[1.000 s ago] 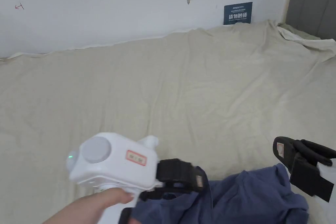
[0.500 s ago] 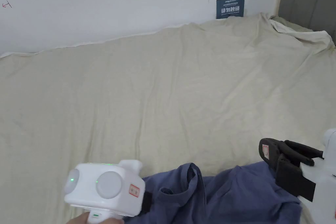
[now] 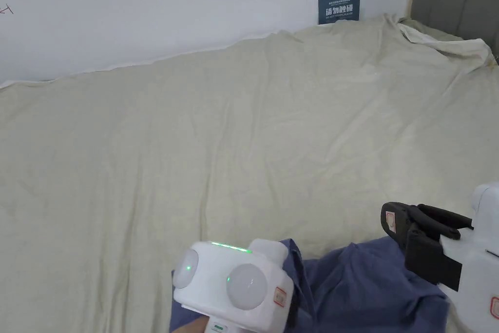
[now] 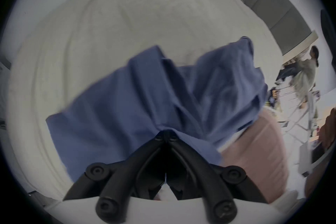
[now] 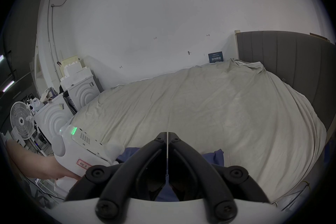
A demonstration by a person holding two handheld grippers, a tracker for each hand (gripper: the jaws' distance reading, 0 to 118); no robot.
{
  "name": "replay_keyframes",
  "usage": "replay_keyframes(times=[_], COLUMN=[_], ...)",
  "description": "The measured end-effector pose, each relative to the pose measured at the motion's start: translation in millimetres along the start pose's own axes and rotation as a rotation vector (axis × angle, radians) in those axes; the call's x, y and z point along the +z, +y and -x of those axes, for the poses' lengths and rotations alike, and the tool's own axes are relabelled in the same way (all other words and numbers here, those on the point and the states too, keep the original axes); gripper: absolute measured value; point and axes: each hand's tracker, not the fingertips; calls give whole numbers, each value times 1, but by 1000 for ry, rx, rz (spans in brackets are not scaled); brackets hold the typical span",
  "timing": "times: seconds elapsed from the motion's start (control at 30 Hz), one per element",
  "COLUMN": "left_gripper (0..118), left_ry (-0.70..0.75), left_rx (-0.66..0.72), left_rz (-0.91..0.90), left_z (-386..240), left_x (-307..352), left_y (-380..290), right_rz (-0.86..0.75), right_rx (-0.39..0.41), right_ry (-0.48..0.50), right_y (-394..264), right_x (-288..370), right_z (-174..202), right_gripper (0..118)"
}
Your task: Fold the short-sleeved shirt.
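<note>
Head view: blue shirt (image 3: 370,285) bunched at bed's (image 3: 243,129) near edge, left gripper (image 4: 166,134) jaws clamped on a fold of it, right gripper (image 5: 167,134) jaws closed on nothing visible; best drag shirt mid-bed, spread flat before folding.

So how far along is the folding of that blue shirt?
Barely begun. The blue shirt is bunched at the near edge of the bed sheet, no neat fold showing. The left claw is closed on its fabric; the right claw looks closed, empty. Spreading and folding remain.
</note>
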Motion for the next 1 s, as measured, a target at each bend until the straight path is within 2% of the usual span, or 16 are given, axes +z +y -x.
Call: replay_keyframes(times=[0.07,0.13,0.17,0.23,0.33,0.43,0.5,0.57,0.6,0.63,0.67,0.7,0.73,1.0], left_gripper=[0,0,0,0,0,0,0,0,5,28,77,108,118,118], left_ry=[-124,-350,-508,-679,-607,-480,-397,-403,-474,-519,-512,-571,-603,-680], left_rx=[21,45,81,143,187,308,369,423,439,473,491,503,516,510], left_rz=[19,34,32,-43,-259,-409,-449,-427,-428,-424,-407,-354,-313,-110], left_z=[-10,-19,-15,-6,32,94,133,171,186,200,212,220,223,221], left_x=[-2,2,6,25,68,105,119,121,118,112,105,95,86,-2], left_y=[1,-7,-9,-17,-33,-57,-72,-89,-96,-101,-106,-109,-111,-88], right_rz=[0,-2,-2,-4,-7,-6,-2,1,2,4,8,11,14,69], right_rx=[-4,-10,-13,-14,-15,-18,-19,-22,-23,-23,-26,-30,-36,-24], right_ry=[0,3,4,2,-5,-15,-22,-26,-25,-25,-26,-23,-20,-21], right_y=[0,1,2,3,7,10,12,13,14,15,15,16,15,10], right_x=[0,2,2,5,9,12,13,13,13,13,12,12,11,3], right_z=[0,-2,-3,-4,-6,-7,-5,-2,0,2,4,7,9,28], right_gripper=[2,2,2,2,2,2,2,2,2,2,2,2,2,2])
